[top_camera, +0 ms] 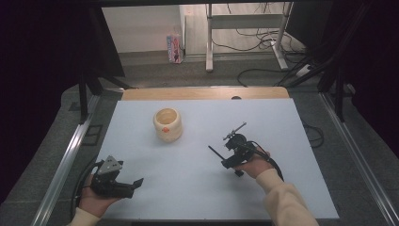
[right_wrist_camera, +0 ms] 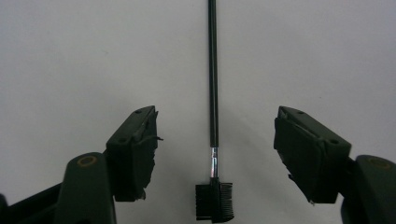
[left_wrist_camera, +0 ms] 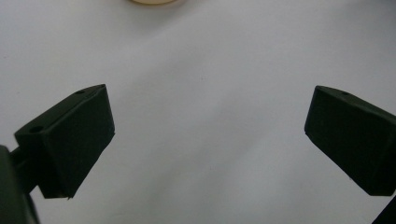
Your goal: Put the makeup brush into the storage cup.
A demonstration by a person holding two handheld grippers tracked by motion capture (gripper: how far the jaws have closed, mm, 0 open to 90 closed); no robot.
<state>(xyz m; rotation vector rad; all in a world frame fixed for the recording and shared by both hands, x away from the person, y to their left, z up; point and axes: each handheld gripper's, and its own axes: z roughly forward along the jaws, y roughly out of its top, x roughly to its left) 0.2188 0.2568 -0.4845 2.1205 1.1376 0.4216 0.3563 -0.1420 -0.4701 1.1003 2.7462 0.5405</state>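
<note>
A slim black brush with a small comb head (right_wrist_camera: 214, 201) and a long thin handle (right_wrist_camera: 213, 84) lies flat on the white table mat (top_camera: 188, 188). My right gripper (right_wrist_camera: 217, 126) straddles it near the head, with a jaw on either side and clear gaps to the handle, so it is open. In the high view the right gripper (top_camera: 229, 162) sits right of centre, and the brush handle (top_camera: 214, 151) sticks out to its left. At the mat's near left corner my left gripper (top_camera: 136, 183) rests open, with nothing between its jaws in its own view (left_wrist_camera: 208, 121).
A cream round cup (top_camera: 168, 124) stands upright on the mat's far left part; its edge (left_wrist_camera: 152, 1) shows at the top of the left gripper view. A wooden table edge (top_camera: 202, 92) runs behind the mat. Metal rails (top_camera: 70, 155) flank both sides.
</note>
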